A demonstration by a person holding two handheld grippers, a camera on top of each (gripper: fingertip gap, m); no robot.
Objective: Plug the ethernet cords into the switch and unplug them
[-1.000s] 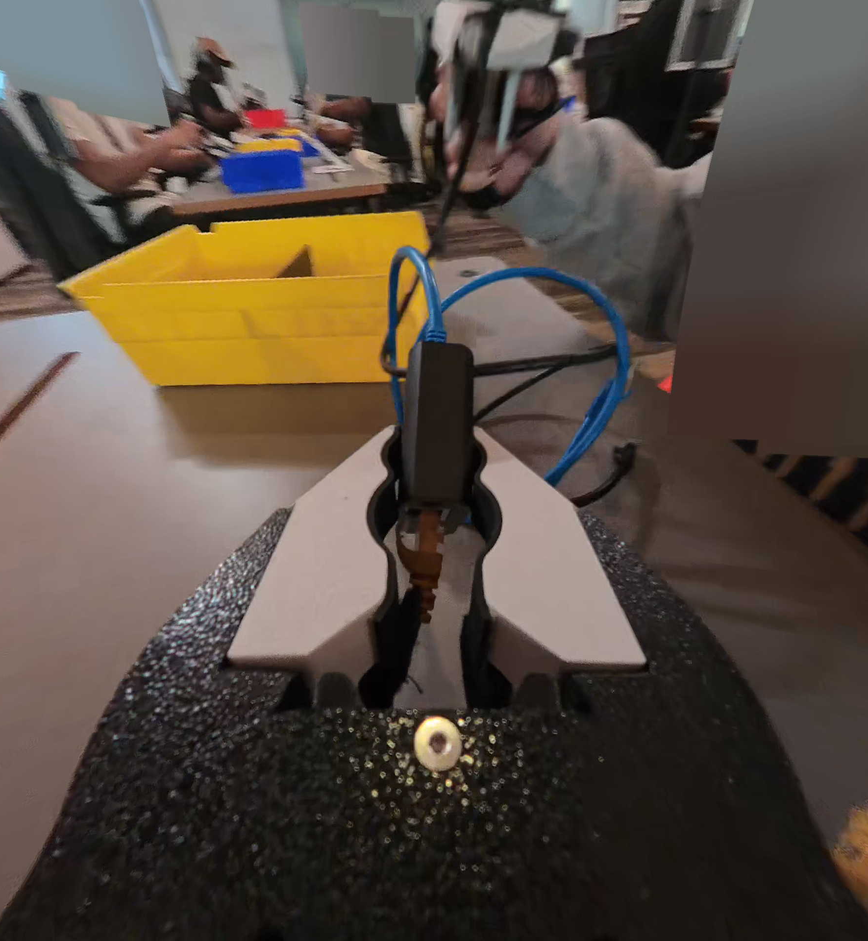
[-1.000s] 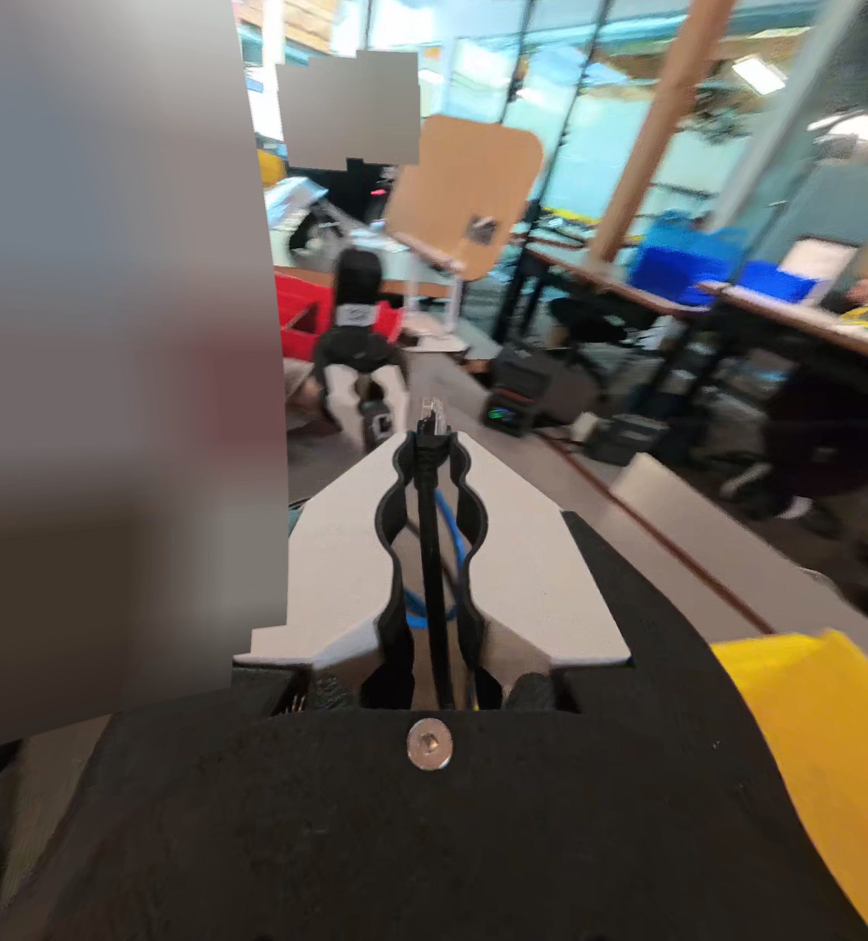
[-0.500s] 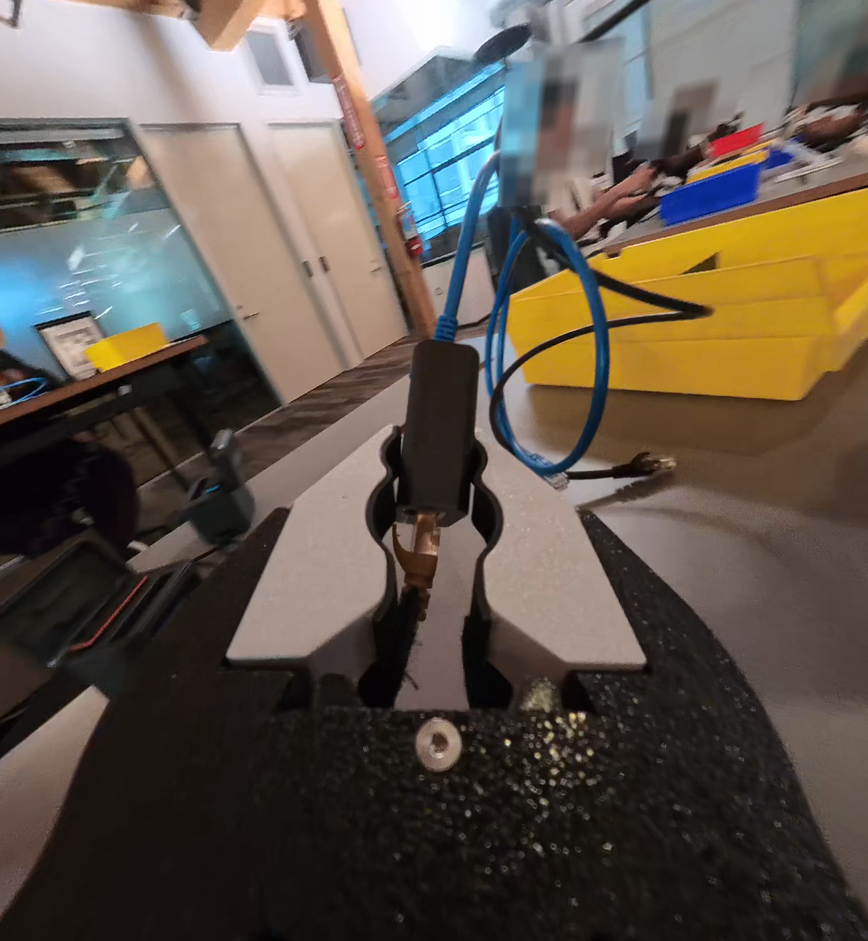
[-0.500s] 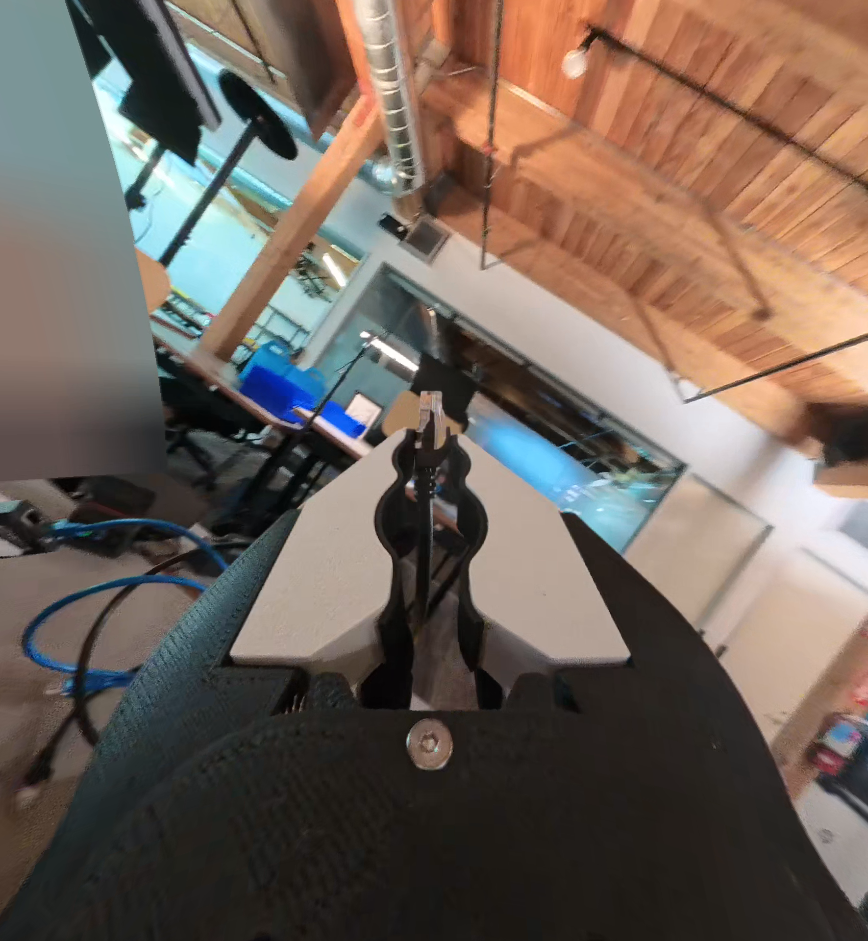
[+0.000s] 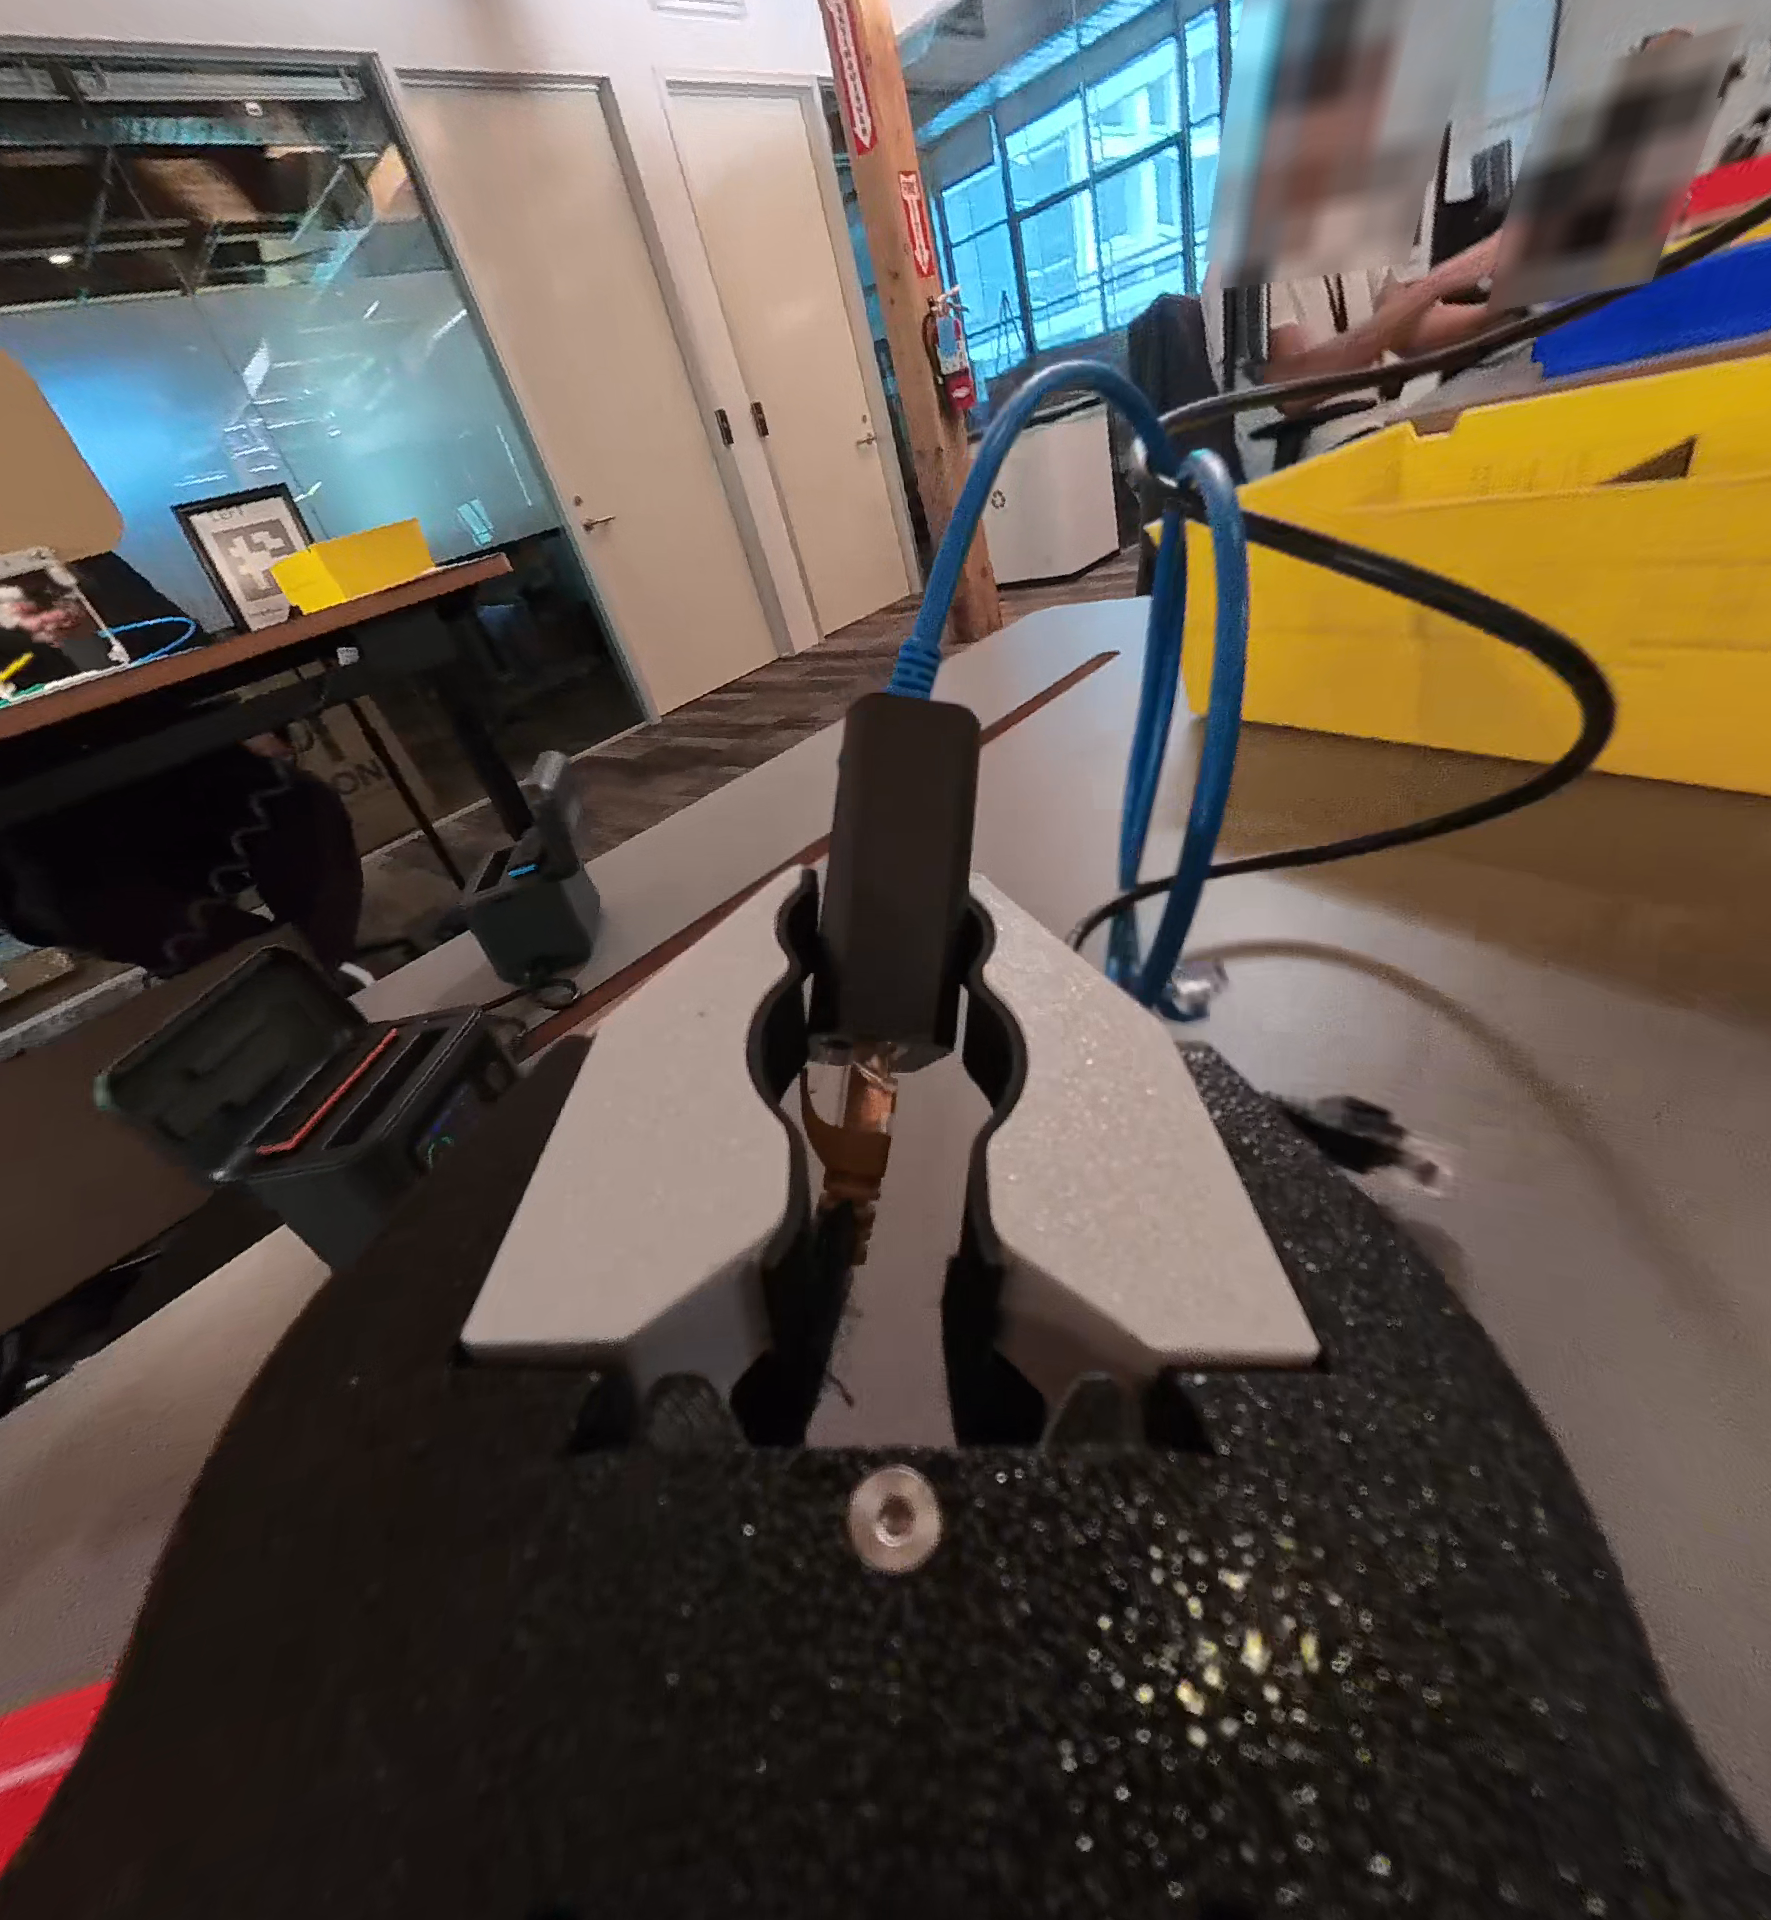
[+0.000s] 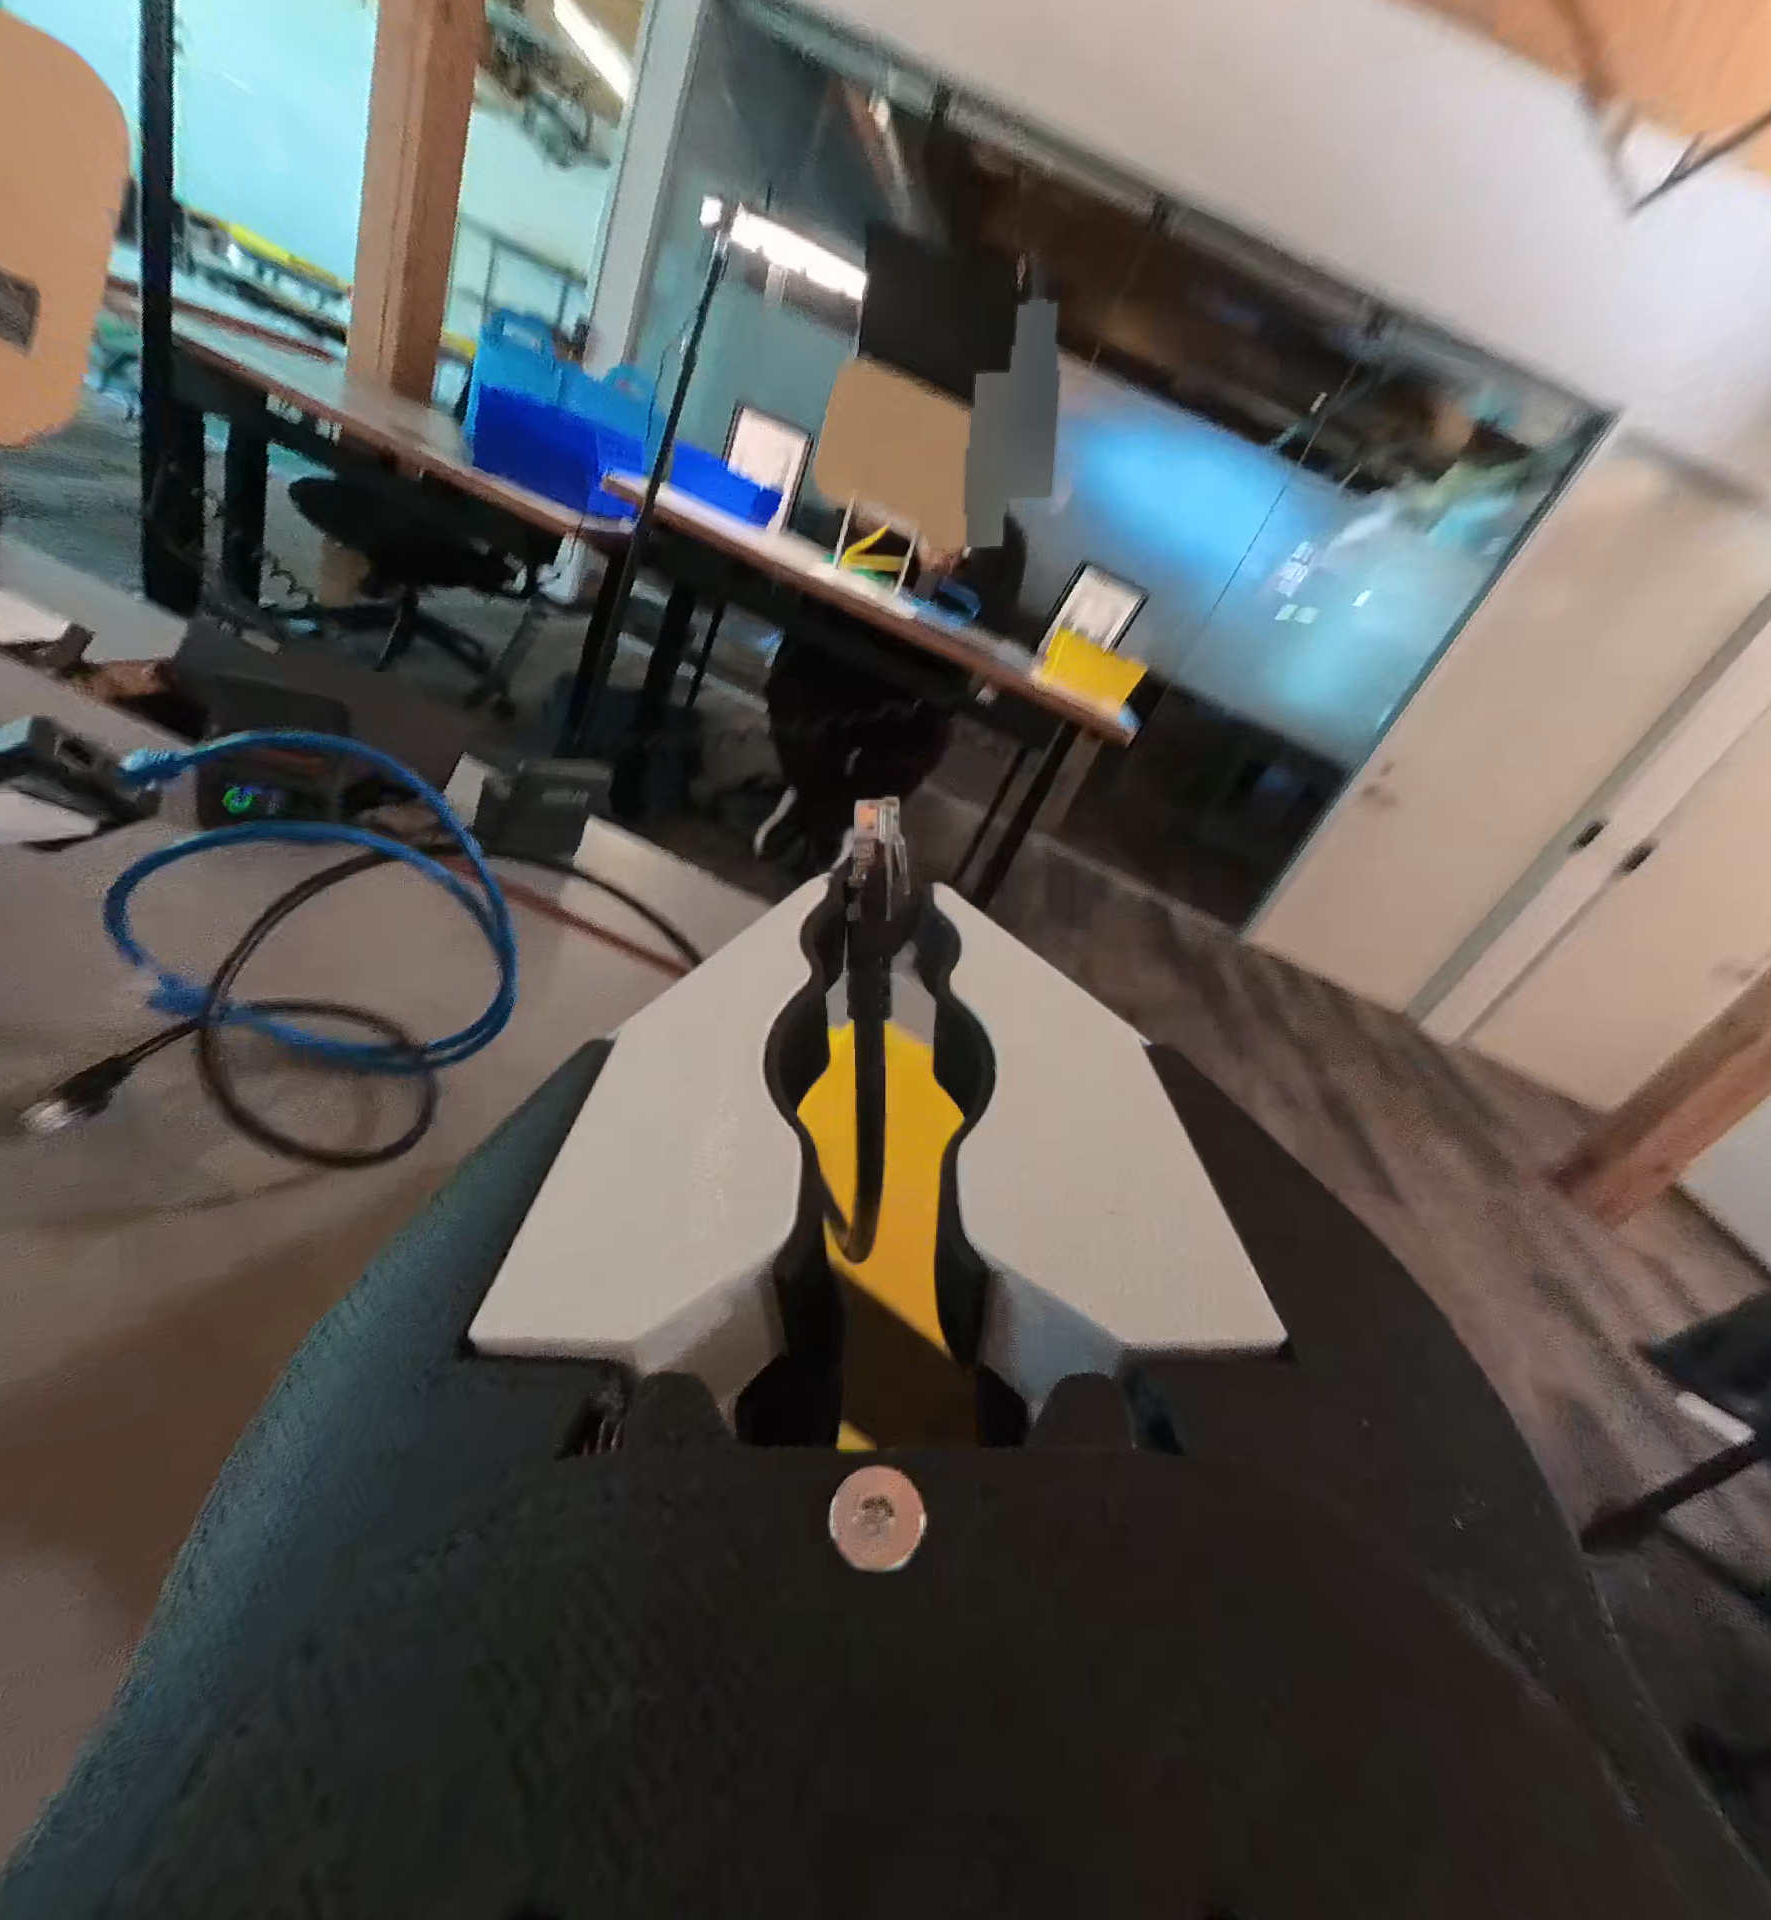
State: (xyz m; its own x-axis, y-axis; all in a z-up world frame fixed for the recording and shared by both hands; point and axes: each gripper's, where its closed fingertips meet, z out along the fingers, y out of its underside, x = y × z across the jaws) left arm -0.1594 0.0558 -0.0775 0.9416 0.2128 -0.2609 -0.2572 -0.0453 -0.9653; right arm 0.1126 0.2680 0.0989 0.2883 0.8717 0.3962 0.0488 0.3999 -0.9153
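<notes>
While the left gripper (image 5: 891, 956) stays clenched on the small black switch (image 5: 896, 873), raised above the table (image 5: 1587, 1039) with a blue ethernet cord (image 5: 1177, 727) plugged into its far end, the right gripper (image 6: 879, 914) pinches a black ethernet cord (image 6: 868, 1060) just behind its clear plug (image 6: 879, 836).

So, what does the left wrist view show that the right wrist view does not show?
Only the left wrist view shows the left gripper shut on the black switch, with a brown plug in its near end, and the yellow bin.

Only the right wrist view shows the right gripper shut on the black cord's plug.

Both show the blue cord and a black cord looped on the table.
</notes>
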